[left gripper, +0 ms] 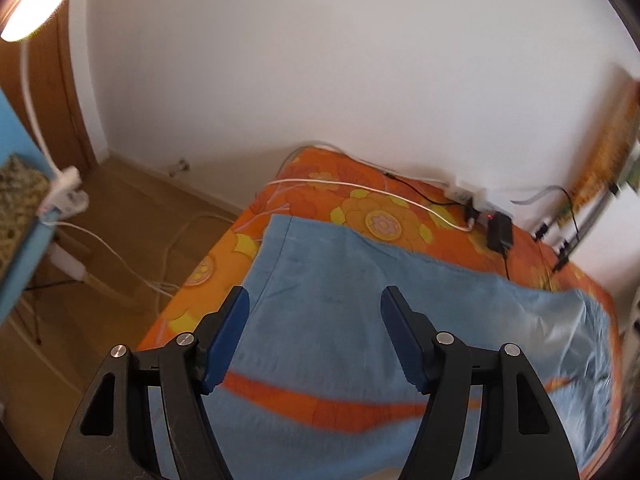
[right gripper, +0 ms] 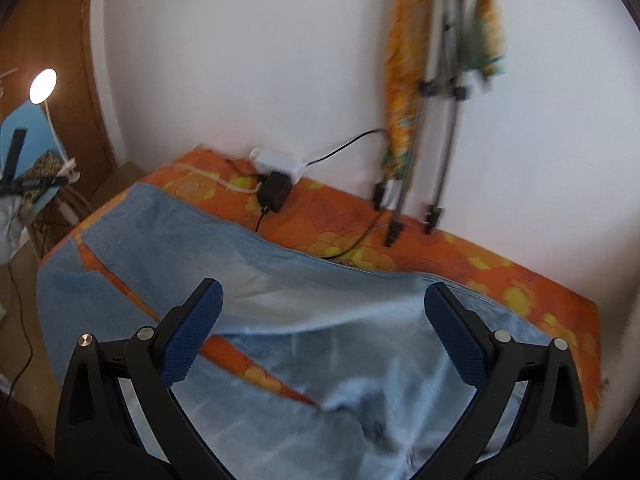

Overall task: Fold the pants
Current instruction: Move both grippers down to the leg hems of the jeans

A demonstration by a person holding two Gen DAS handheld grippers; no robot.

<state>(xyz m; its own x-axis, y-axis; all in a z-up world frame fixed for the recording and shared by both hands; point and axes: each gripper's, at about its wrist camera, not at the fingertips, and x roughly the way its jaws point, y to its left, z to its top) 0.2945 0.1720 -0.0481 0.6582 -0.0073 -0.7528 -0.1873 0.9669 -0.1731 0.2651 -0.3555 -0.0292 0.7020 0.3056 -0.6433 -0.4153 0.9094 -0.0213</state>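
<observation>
Light blue pants (left gripper: 340, 300) lie spread flat on an orange flowered bedspread (left gripper: 360, 184), the two legs apart with an orange strip showing between them. My left gripper (left gripper: 315, 300) is open and empty above the leg ends. In the right wrist view the pants (right gripper: 340, 320) lie with the crotch near the lower middle, and my right gripper (right gripper: 322, 298) is open and empty above them.
A black power adapter (right gripper: 274, 194), a white power strip (right gripper: 276, 162) and cables lie on the bedspread by the wall. A lit lamp (left gripper: 36, 0) stands left. A folded ironing board (right gripper: 404, 92) leans on the wall. The floor (left gripper: 120, 220) drops off left.
</observation>
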